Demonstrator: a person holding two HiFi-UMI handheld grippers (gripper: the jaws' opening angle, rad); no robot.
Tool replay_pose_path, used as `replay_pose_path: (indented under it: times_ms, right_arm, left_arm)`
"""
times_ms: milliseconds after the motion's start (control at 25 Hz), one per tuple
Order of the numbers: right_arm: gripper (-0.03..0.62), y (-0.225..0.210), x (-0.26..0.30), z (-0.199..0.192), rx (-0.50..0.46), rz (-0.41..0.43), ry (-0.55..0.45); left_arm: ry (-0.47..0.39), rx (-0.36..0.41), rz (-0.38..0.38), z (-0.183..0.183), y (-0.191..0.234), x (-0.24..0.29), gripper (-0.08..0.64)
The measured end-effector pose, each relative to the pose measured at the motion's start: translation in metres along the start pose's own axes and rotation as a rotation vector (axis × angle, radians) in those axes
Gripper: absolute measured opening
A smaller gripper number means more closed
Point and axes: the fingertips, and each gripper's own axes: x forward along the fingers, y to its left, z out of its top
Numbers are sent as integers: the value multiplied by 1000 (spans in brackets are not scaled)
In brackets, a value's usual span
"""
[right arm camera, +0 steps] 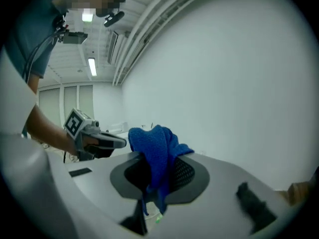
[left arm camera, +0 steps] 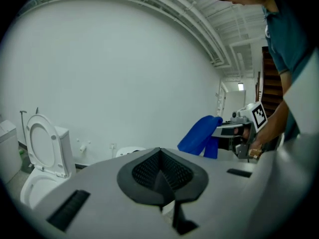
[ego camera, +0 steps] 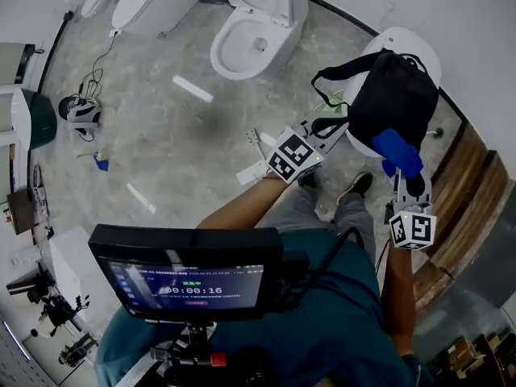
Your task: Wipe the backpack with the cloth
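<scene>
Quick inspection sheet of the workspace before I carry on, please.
Surface: grey mottled floor; the backpack sits on a white fixture.
Job's things: black backpack; blue cloth at its lower edge, contact unclear.
Clutter: white strips and a small blue item on the floor.
Grippers: left tongs closed, nothing between them; right tongs clamped on the cloth.
Cables: thin cable on the floor by the toilets.
Surroundings: toilets; wooden panelling.
</scene>
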Motion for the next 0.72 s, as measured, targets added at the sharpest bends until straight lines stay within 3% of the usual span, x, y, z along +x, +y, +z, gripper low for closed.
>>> replay_pose_path:
  times_ms: [240, 400, 600, 720]
  right_arm:
    - [55, 18, -56, 79, -1, -26, -219]
    - [55, 26, -115, 119, -33, -40, -329]
    - [55, 40, -191, 136, -81, -67, -410]
    - [55, 49, -249, 128, -97, -88, -423]
  left_arm:
    - [-88, 73, -40, 55, -40, -48, 3]
    - [-128, 117, -64, 80, -89, -70, 3]
    - [-162, 171, -106, 94, -155, -85, 3]
    - [-187, 197, -112, 94, -204, -96, 4]
